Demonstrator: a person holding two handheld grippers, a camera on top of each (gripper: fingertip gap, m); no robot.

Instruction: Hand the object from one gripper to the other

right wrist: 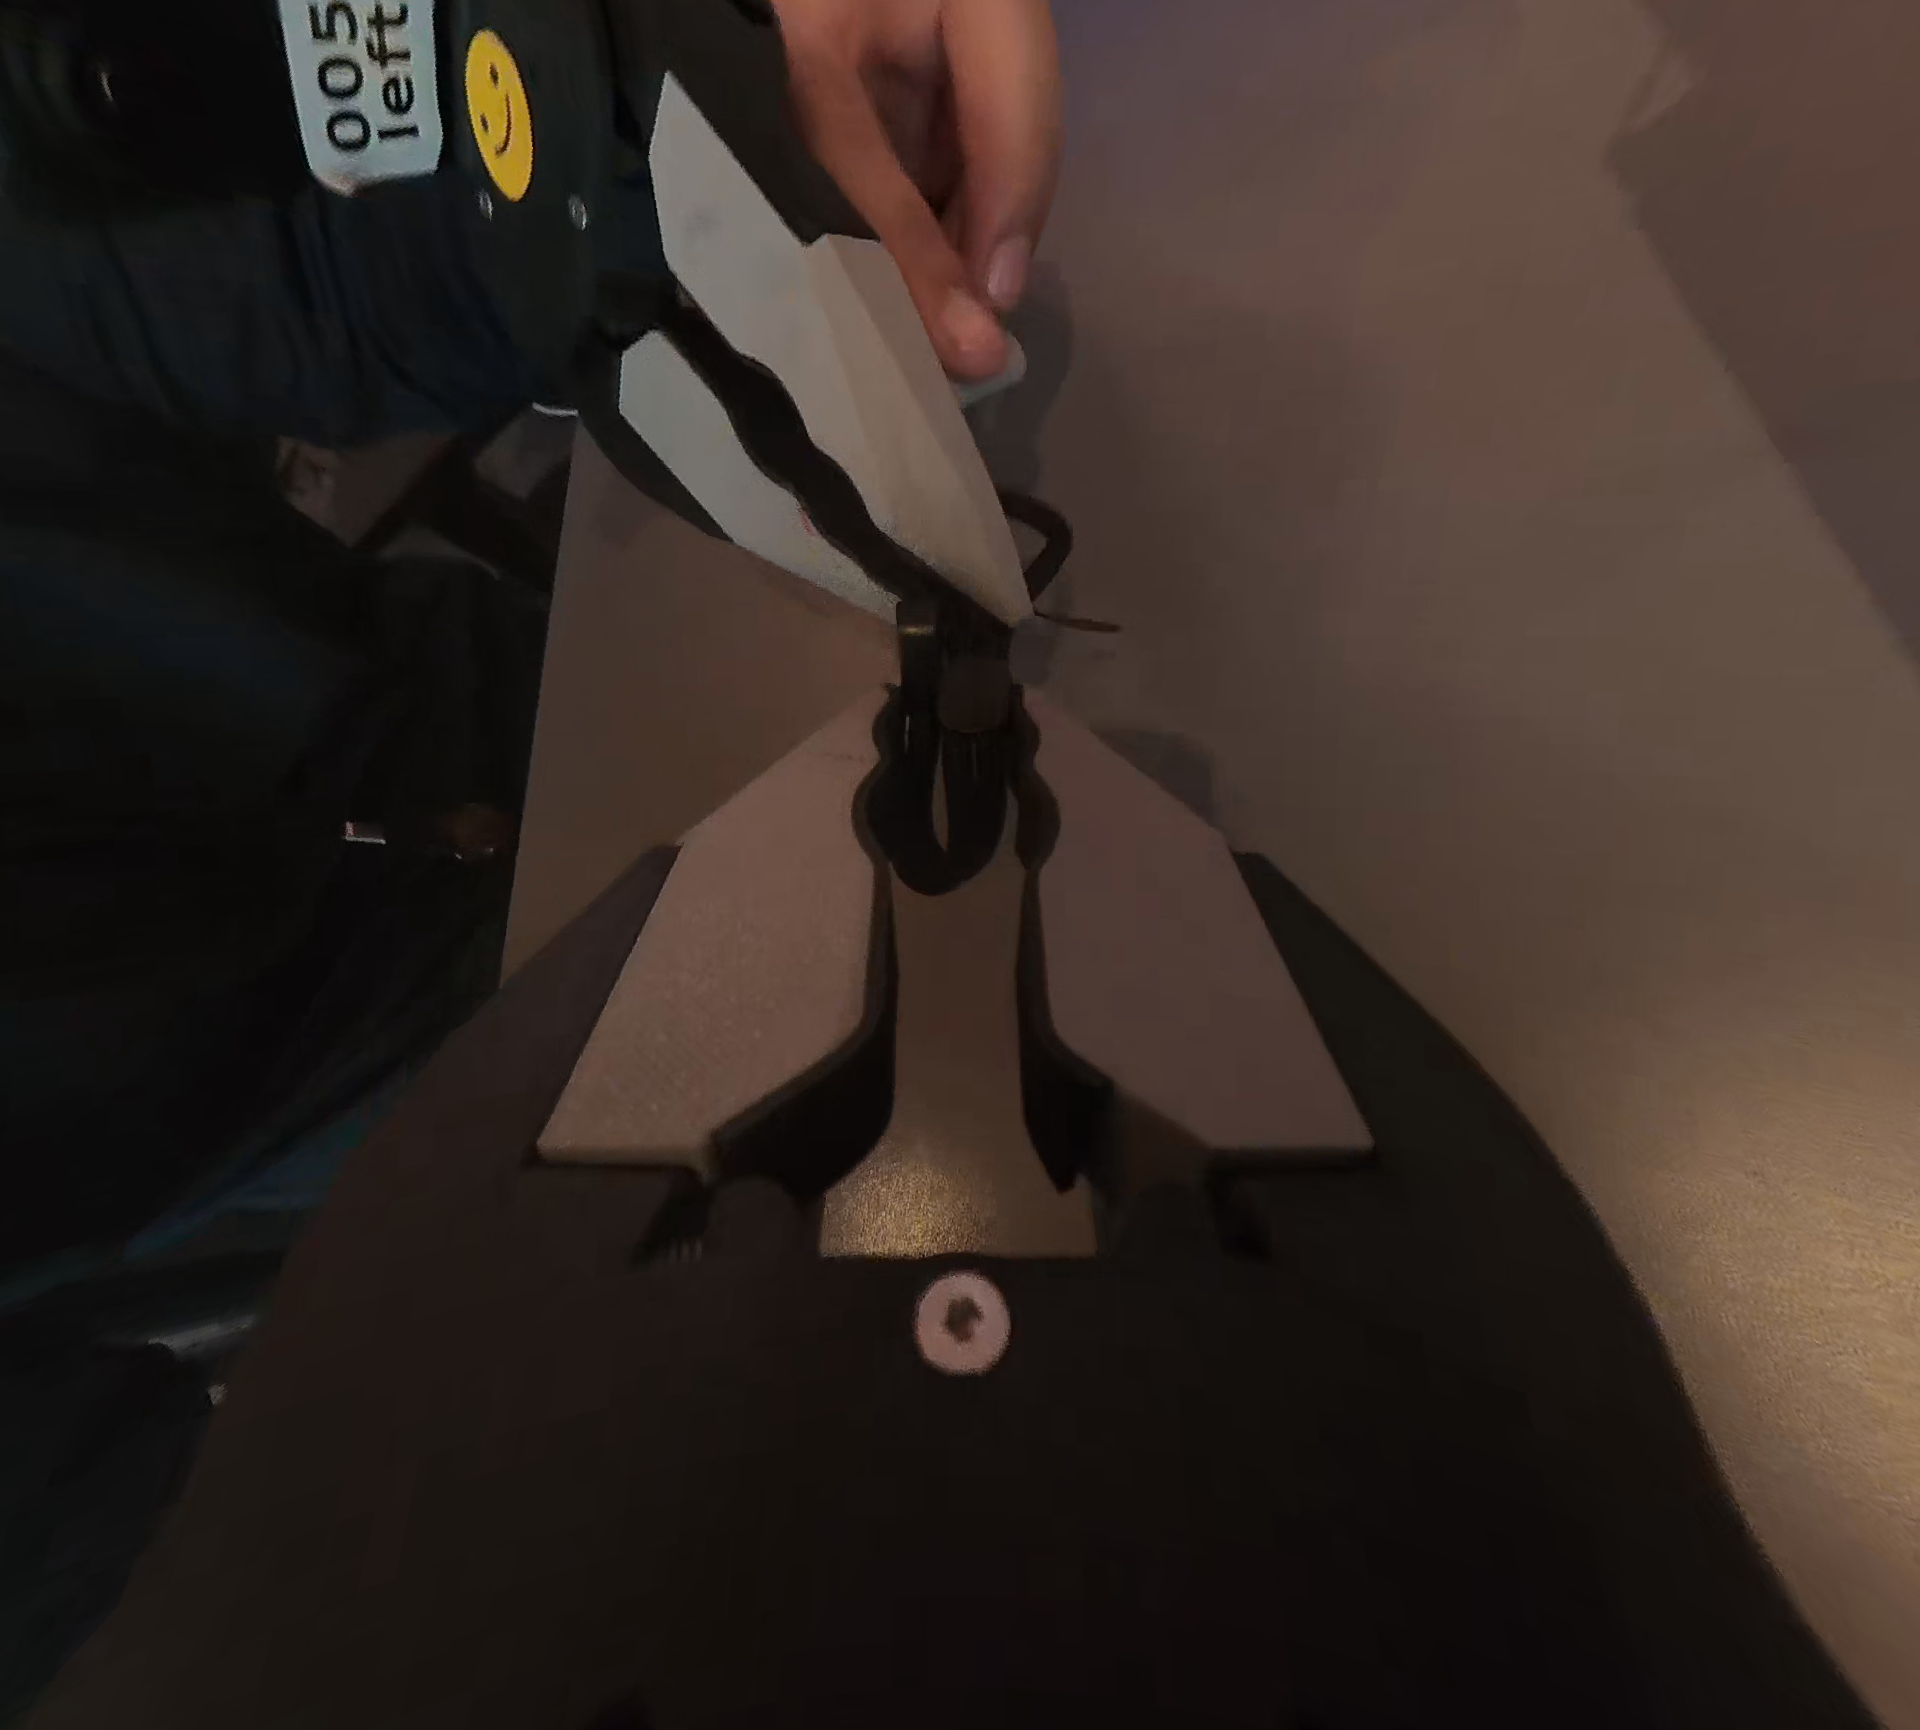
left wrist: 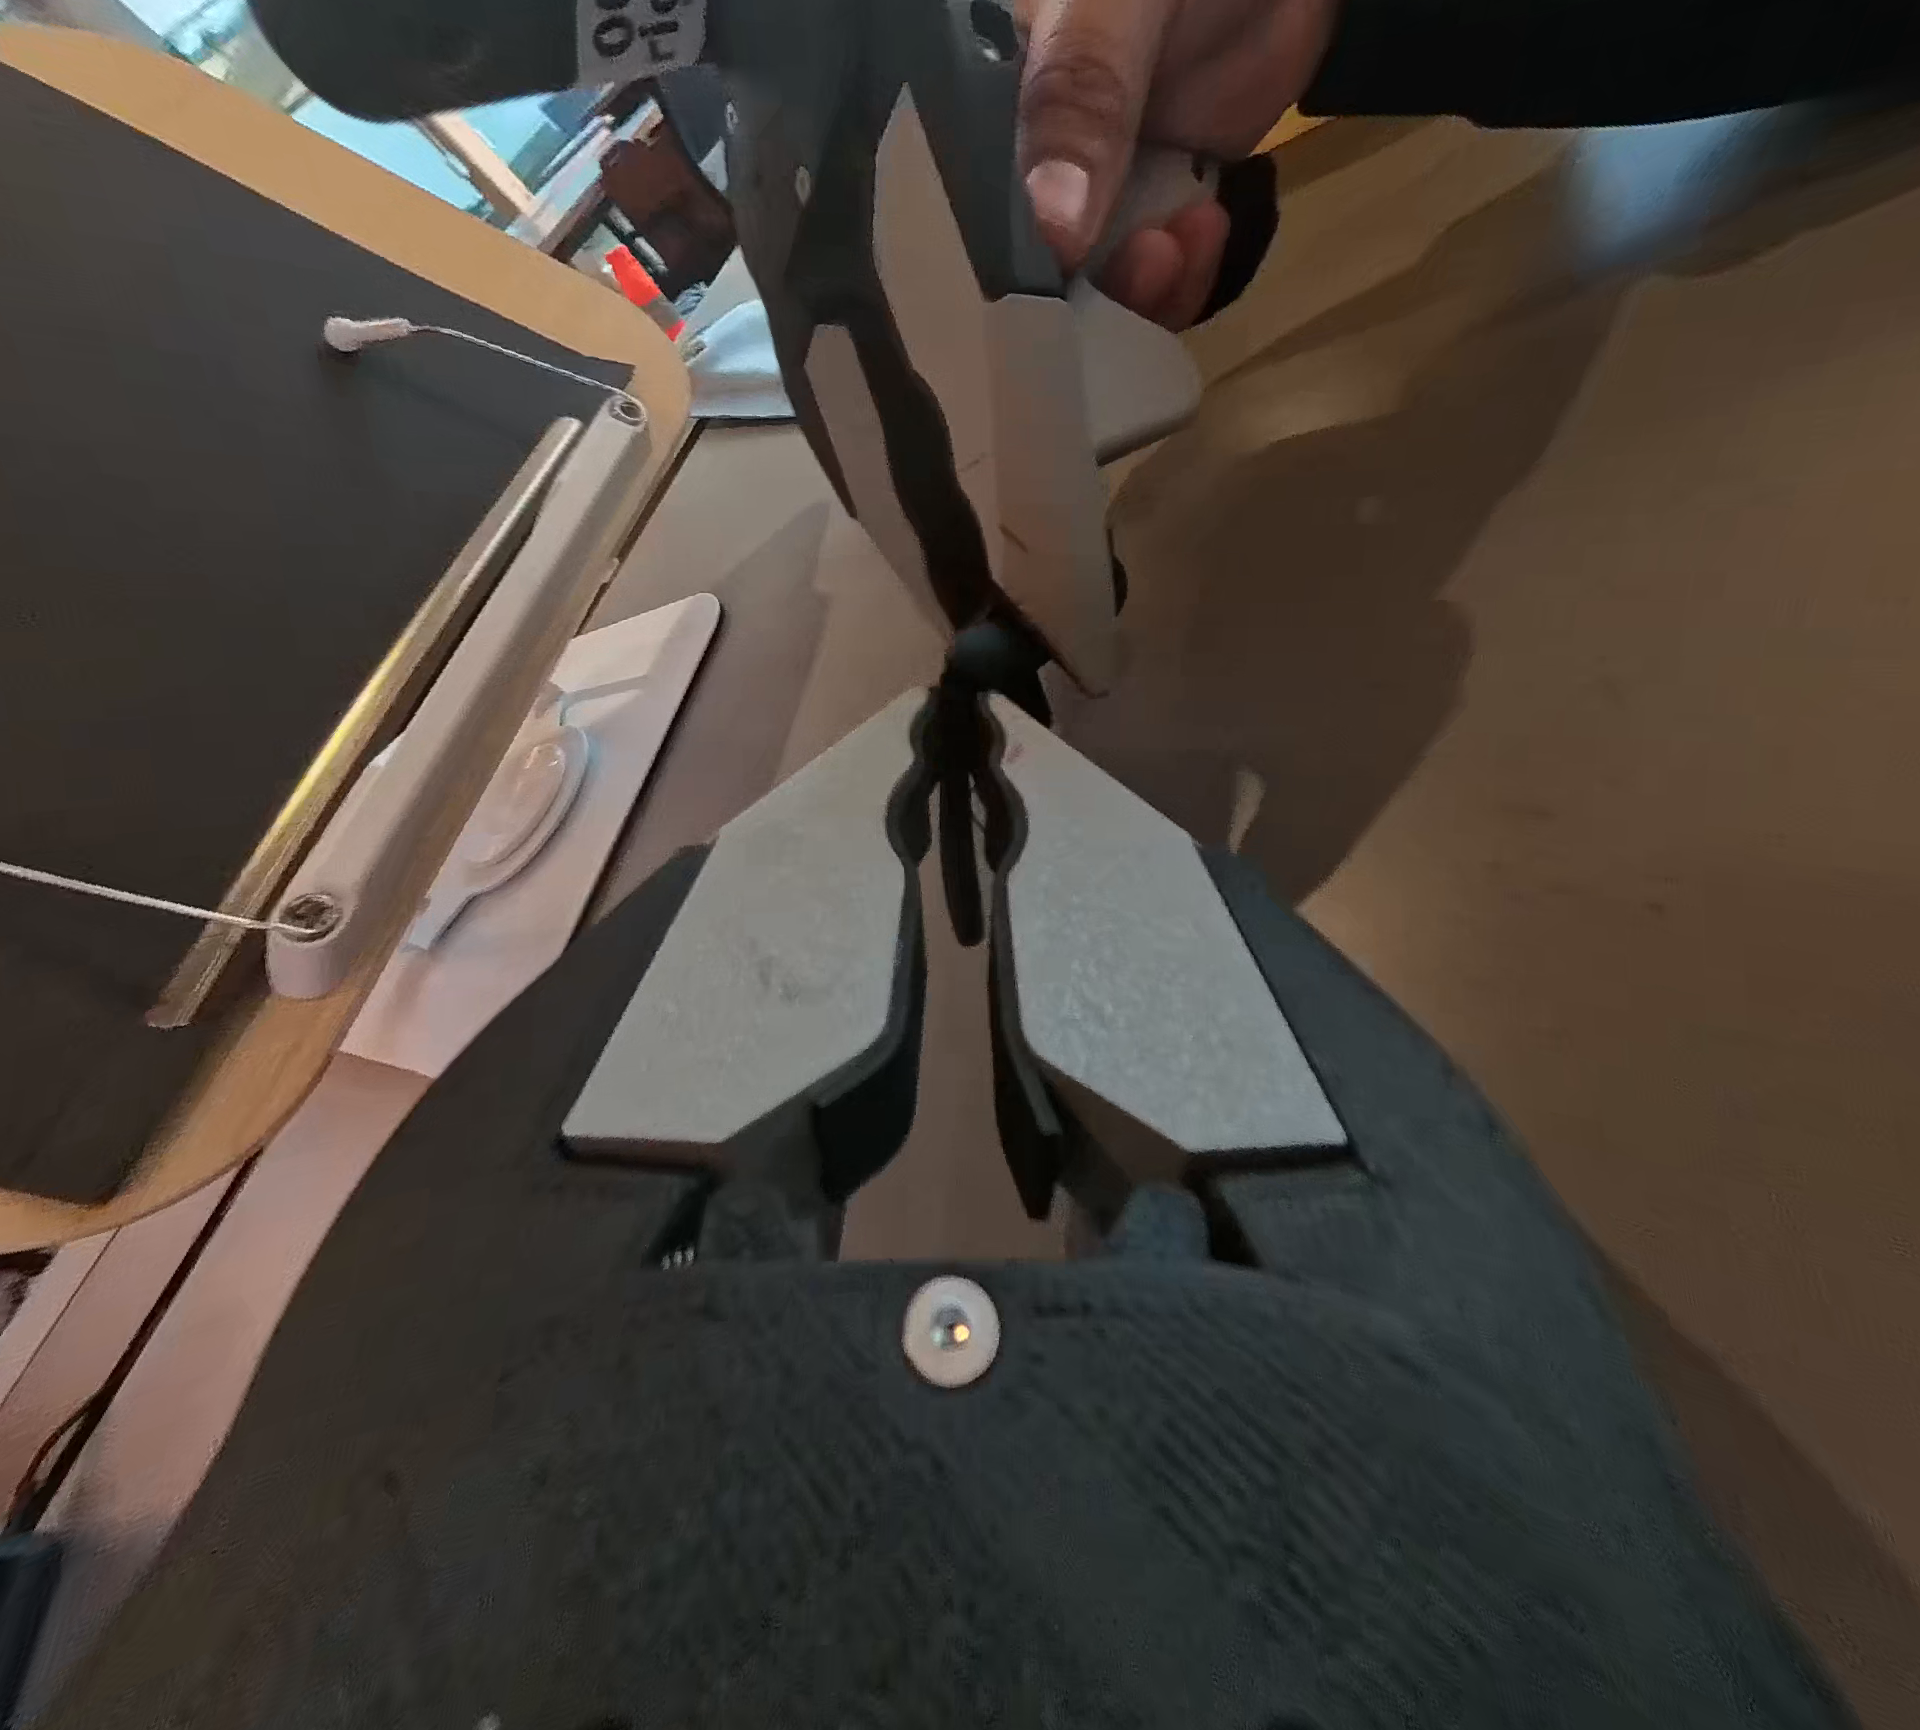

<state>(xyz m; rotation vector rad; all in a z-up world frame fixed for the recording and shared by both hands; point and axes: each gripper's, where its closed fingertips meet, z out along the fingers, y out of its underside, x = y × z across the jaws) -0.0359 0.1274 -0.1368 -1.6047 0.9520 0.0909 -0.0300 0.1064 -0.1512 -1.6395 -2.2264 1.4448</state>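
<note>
A small black bundled cord (left wrist: 961, 833) hangs between the two grippers above a tan table. In the left wrist view my left gripper (left wrist: 956, 714) is shut, with the cord's strands pinched between its tips. My right gripper (left wrist: 1023, 657) comes down from above, tip to tip with it, closed on the cord's knobbed end. In the right wrist view my right gripper (right wrist: 956, 724) is shut around the looped cord (right wrist: 951, 807). The left gripper (right wrist: 966, 615) reaches in from the upper left, clamped on the cord's top. A hand holds each gripper.
A wooden board with a black top (left wrist: 208, 537), a white hinge bar and thin wires stands close at the left. A white flat packet (left wrist: 623, 693) lies beside it on the tan table (left wrist: 1558, 745). A dark drop lies beyond the table edge (right wrist: 312, 745). My two grippers' fingertips are within a few centimetres of each other.
</note>
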